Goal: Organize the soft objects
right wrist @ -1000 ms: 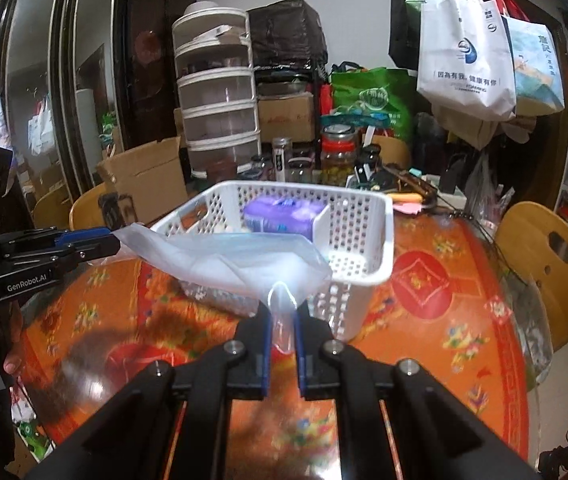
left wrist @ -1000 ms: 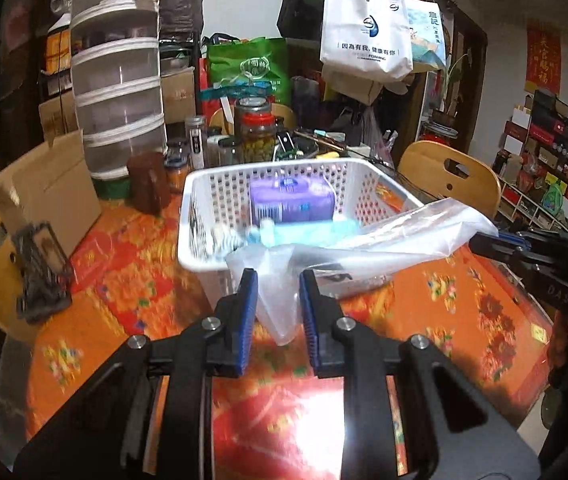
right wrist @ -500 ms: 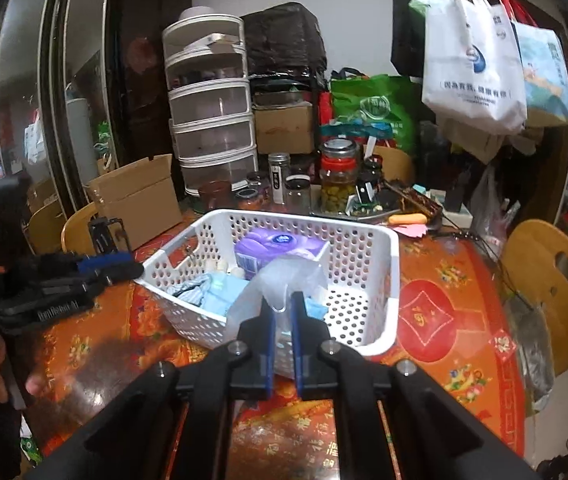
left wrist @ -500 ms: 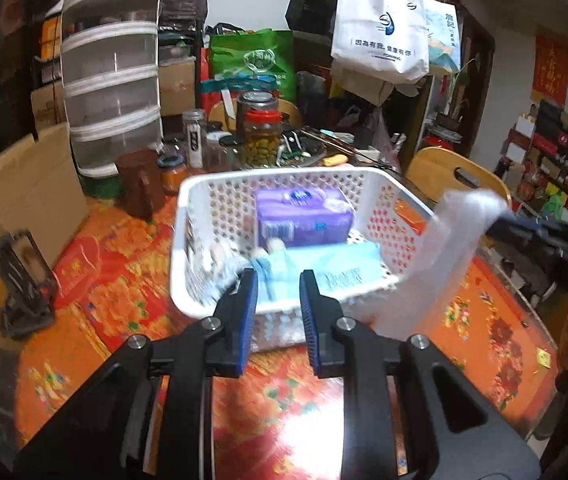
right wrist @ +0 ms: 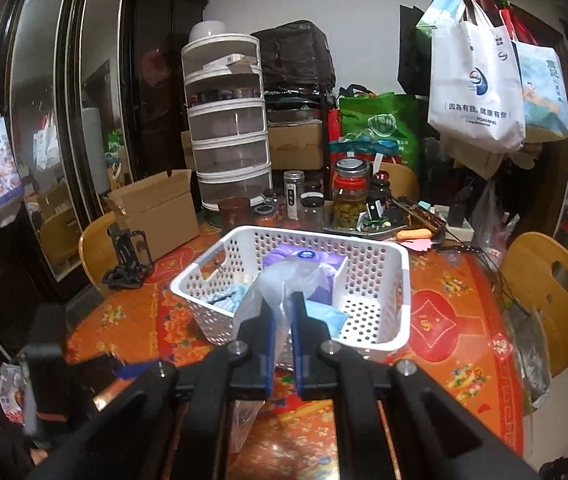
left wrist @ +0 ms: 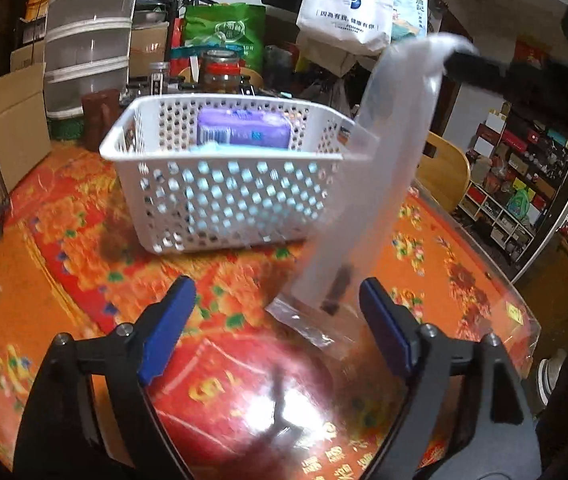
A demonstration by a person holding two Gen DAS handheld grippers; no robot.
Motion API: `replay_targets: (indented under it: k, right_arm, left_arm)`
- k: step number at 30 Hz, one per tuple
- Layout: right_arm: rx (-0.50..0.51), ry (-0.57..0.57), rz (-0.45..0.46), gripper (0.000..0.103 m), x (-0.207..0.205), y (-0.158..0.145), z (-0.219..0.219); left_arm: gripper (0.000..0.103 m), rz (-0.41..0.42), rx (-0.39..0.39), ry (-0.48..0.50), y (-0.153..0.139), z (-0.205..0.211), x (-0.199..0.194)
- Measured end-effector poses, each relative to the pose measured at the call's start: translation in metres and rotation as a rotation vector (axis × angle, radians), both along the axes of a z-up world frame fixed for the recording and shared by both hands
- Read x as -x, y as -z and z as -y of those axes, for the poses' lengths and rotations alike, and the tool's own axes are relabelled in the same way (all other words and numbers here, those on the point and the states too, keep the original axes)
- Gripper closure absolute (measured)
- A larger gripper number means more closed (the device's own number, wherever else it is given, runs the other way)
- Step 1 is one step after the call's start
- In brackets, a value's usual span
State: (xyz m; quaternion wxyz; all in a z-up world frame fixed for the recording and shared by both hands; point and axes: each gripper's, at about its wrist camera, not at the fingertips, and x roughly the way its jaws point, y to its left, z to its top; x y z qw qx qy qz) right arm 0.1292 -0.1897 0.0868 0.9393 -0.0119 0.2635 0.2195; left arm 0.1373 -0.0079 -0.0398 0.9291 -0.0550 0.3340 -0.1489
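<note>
A clear plastic bag (left wrist: 383,160) hangs from my right gripper (left wrist: 467,66) at the upper right of the left wrist view, and its lower end rests on the red tablecloth (left wrist: 64,280). That end lies between the blue pads of my left gripper (left wrist: 274,296), whose jaws are opening wide without touching it. In the right wrist view my right gripper (right wrist: 282,312) is shut on the bag (right wrist: 260,296). Behind it stands a white perforated basket (right wrist: 405,300) holding a purple pack (right wrist: 274,258) and a light blue pack (right wrist: 325,318).
Glass jars (right wrist: 349,196) and a stacked drawer unit (right wrist: 228,128) crowd the table's far side. A cardboard box (right wrist: 156,216) and a black stand (right wrist: 128,256) sit at the left. Wooden chairs (right wrist: 551,292) flank the table, and tote bags (right wrist: 475,92) hang above.
My left gripper let go of the bag, sank toward the table and opened wide around the bag's lower end. The right gripper rose, so the bag now hangs from it.
</note>
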Motion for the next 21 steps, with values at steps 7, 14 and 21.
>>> replay_targets:
  k: [7, 14, 21]
  right_arm:
    - [-0.061, 0.004, -0.009, 0.098, 0.007, 0.0, 0.002]
    - [-0.08, 0.002, -0.027, 0.098, 0.004, 0.006, 0.001]
    - [-0.085, 0.002, -0.027, 0.098, 0.003, 0.006, 0.001]
  left_arm:
    - [0.02, -0.047, -0.012, -0.014, 0.028, 0.019, 0.015]
    - [0.02, -0.089, -0.006, 0.01, 0.044, 0.04, 0.016]
    - [0.02, -0.095, 0.018, 0.024, 0.044, 0.049, 0.022]
